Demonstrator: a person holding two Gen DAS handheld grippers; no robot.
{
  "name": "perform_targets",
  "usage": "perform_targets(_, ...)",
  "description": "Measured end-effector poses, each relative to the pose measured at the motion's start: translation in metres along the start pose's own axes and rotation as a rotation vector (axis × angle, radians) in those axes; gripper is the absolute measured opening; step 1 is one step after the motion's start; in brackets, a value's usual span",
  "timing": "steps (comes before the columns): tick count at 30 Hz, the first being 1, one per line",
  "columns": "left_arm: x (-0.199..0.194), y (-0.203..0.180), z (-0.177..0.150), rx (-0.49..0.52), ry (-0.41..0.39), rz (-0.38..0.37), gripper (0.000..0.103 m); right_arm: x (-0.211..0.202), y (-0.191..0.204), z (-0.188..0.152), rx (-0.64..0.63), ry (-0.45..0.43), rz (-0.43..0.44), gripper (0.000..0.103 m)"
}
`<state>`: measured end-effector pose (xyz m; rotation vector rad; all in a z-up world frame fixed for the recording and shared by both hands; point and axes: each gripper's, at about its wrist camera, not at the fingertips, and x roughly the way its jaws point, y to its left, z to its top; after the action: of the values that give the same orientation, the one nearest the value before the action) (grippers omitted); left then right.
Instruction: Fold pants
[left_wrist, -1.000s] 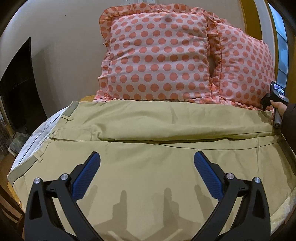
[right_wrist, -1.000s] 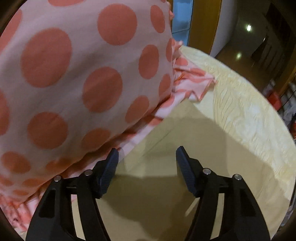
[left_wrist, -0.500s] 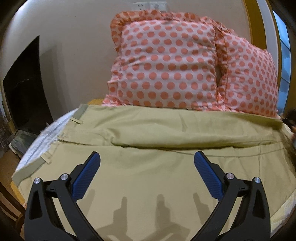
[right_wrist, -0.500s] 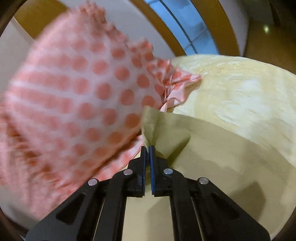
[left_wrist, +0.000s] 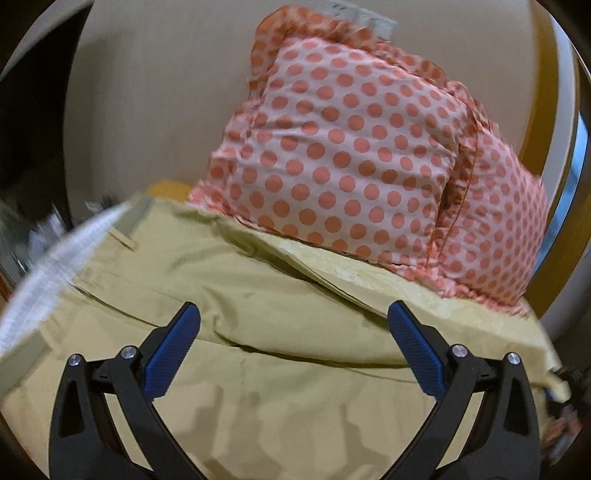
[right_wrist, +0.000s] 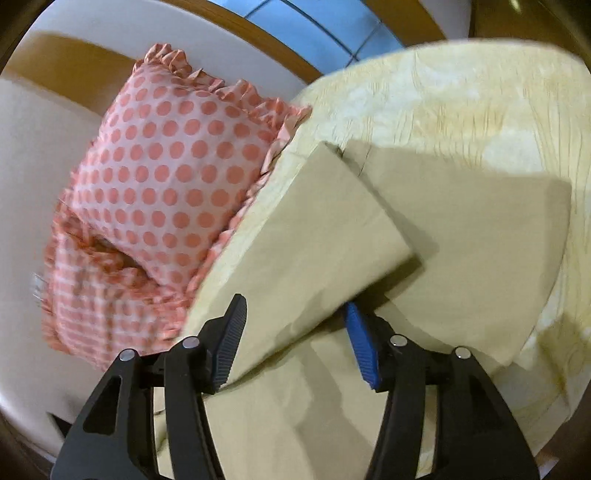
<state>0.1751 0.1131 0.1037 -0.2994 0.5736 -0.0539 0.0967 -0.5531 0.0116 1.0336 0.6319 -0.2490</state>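
Left wrist view: sitting low over the bed (left_wrist: 369, 275), facing its head edge, tilting.
Right wrist view: looking close along the bed (right_wrist: 461, 99) towards its far corner, beside the head edge.
Shared: both are taking in the pants (left_wrist: 258, 332) (right_wrist: 461, 221) and dotted pillows (left_wrist: 351, 158) (right_wrist: 177, 177).

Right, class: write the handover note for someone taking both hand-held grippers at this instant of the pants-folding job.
Left hand-held gripper: open, holding nothing, above the pants near the waistband.
Right hand-held gripper: open, with the upper leg lying between its fingers, unclamped.
Pants lie on the yellow bedspread in front of the polka-dot pillows.
Done: the upper leg is laid over the lower leg, but askew; the hems do not line up.
Left: probably square the legs, then fold the hems towards the waistband.
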Motion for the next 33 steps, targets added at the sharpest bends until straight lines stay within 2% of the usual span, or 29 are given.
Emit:
perform_targets(1, 0.008, 0.008, 0.003, -0.044, 0.014, -0.035, 0.101, 0.004, 0.001, 0.000, -0.022, -0.010, -0.002, 0.034)
perform_targets(2, 0.013, 0.013, 0.005, -0.070, 0.026, -0.046, 0.101, 0.009, 0.000, 0.002, -0.029, -0.010, 0.001, 0.002)
perform_targets(3, 0.021, 0.020, 0.009, -0.112, 0.048, -0.058, 0.101, 0.013, -0.004, 0.004, -0.021, -0.005, 0.012, 0.002)
perform_targets(5, 0.034, 0.028, 0.017, -0.162, 0.075, -0.069, 0.101, 0.003, -0.012, 0.010, 0.013, -0.050, 0.092, 0.002)
perform_targets(7, 0.052, 0.035, 0.027, -0.203, 0.099, -0.052, 0.101, -0.009, -0.006, 0.013, -0.009, -0.099, 0.141, 0.002)
perform_targets(11, 0.100, 0.047, 0.043, -0.278, 0.200, 0.010, 0.099, -0.012, -0.002, 0.017, -0.023, -0.104, 0.168, 0.002)
perform_targets(14, 0.135, 0.050, 0.052, -0.289, 0.249, 0.067, 0.097, -0.011, -0.005, 0.018, -0.013, -0.098, 0.175, 0.002)
perform_targets(16, 0.161, 0.049, 0.056, -0.294, 0.300, 0.101, 0.092, -0.011, -0.007, 0.018, -0.017, -0.095, 0.175, 0.002)
perform_targets(17, 0.174, 0.048, 0.058, -0.287, 0.326, 0.119, 0.087, -0.011, -0.007, 0.018, -0.016, -0.094, 0.175, 0.002)
perform_targets(18, 0.188, 0.047, 0.057, -0.266, 0.357, 0.143, 0.065, -0.010, -0.006, 0.018, -0.013, -0.094, 0.176, 0.002)
perform_targets(19, 0.198, 0.047, 0.057, -0.247, 0.389, 0.154, 0.031, -0.009, -0.007, 0.019, -0.009, -0.096, 0.178, 0.002)
perform_targets(20, 0.202, 0.047, 0.055, -0.228, 0.403, 0.187, 0.021, -0.009, -0.006, 0.020, -0.009, -0.098, 0.181, 0.002)
perform_targets(21, 0.198, 0.047, 0.054, -0.226, 0.388, 0.191, 0.007, -0.010, -0.005, 0.021, -0.012, -0.103, 0.188, 0.002)
perform_targets(22, 0.186, 0.048, 0.053, -0.243, 0.373, 0.148, 0.003, -0.012, -0.004, 0.022, -0.015, -0.107, 0.189, 0.002)
perform_targets(24, 0.151, 0.050, 0.052, -0.244, 0.316, 0.112, 0.003, -0.021, 0.000, 0.026, -0.028, -0.127, 0.196, 0.002)
perform_targets(27, 0.057, 0.050, 0.037, -0.226, 0.181, 0.030, 0.003, -0.042, 0.000, 0.026, -0.052, -0.170, 0.188, 0.002)
perform_targets(29, -0.008, 0.051, 0.010, -0.221, 0.122, -0.005, 0.004, -0.057, -0.007, 0.022, -0.063, -0.191, 0.166, 0.002)
perform_targets(31, -0.064, 0.054, -0.026, -0.212, 0.095, -0.005, 0.004, -0.067, -0.016, 0.018, -0.064, -0.204, 0.140, 0.002)
perform_targets(33, -0.094, 0.058, -0.061, -0.232, 0.096, -0.002, 0.004, -0.074, -0.026, 0.013, -0.062, -0.209, 0.110, 0.002)
